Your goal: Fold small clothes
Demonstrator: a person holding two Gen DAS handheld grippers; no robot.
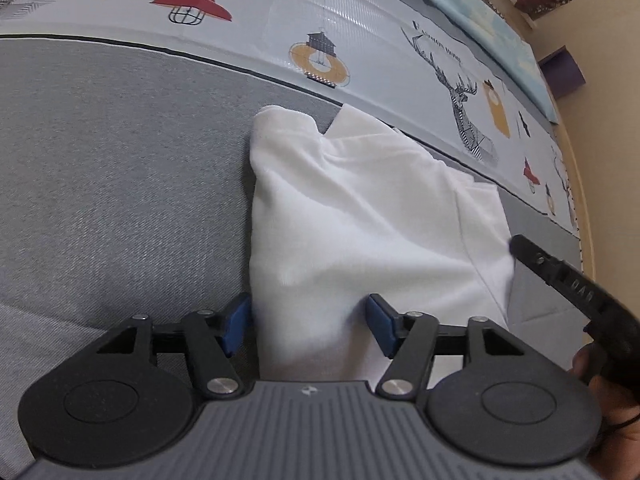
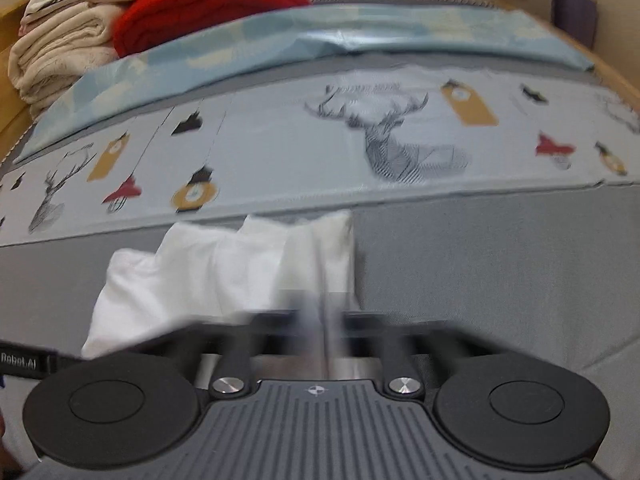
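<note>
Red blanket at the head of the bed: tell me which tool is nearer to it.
Right, judging by views. The right tool, shut at the white garment's edge, faces the red blanket across the patterned sheet. The left tool straddles the garment; its view shows no blanket.

Bed (image 2: 500, 240) with grey cover, printed sheet (image 2: 280, 148) of stags and lamps, pale blue quilt (image 2: 280, 44), folded red blanket (image 2: 208, 4), cream bedding stack (image 2: 56, 56), beige wall (image 1: 600, 60), soft indoor light
</note>
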